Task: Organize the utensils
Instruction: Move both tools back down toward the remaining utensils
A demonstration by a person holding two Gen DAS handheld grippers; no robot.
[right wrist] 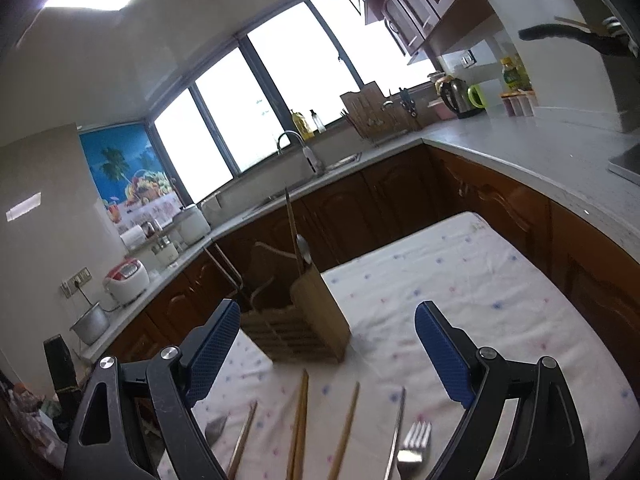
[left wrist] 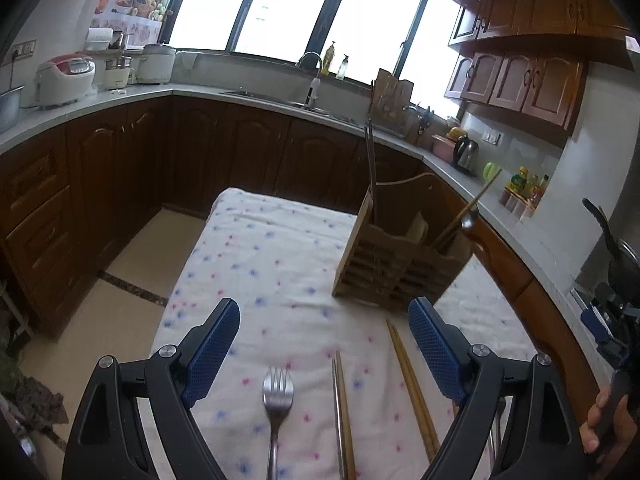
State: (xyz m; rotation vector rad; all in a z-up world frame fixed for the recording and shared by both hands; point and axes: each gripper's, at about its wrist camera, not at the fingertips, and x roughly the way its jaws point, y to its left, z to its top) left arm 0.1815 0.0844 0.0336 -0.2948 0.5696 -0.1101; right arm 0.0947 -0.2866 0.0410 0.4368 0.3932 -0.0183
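While both handheld grippers hover over a white cloth with small blue and pink flowers [left wrist: 280, 248], each has its blue-padded fingers spread wide apart and grips nothing. Between the fingers of the left gripper [left wrist: 324, 320] lies a silver metal fork [left wrist: 277, 404], its long axis running near to far, tines pointing away toward the far end of the table. Just to its right lies a pair of chopsticks, one steel and one wooden [left wrist: 342, 412], parallel to the fork, and beyond those a pair of tan wooden chopsticks [left wrist: 408, 380] angled slightly leftward at the far tip.

Below the right gripper [right wrist: 328, 320] the same loose utensils fan out on the cloth; a blurred metal piece at the lower left may be a spoon [right wrist: 216, 428].

Farther off, a slatted wooden utensil caddy [left wrist: 396, 264] stands upright on the cloth, holding upright steel chopsticks [left wrist: 371, 168] in its left compartment and leaning wooden ones [left wrist: 468, 212] on the right.
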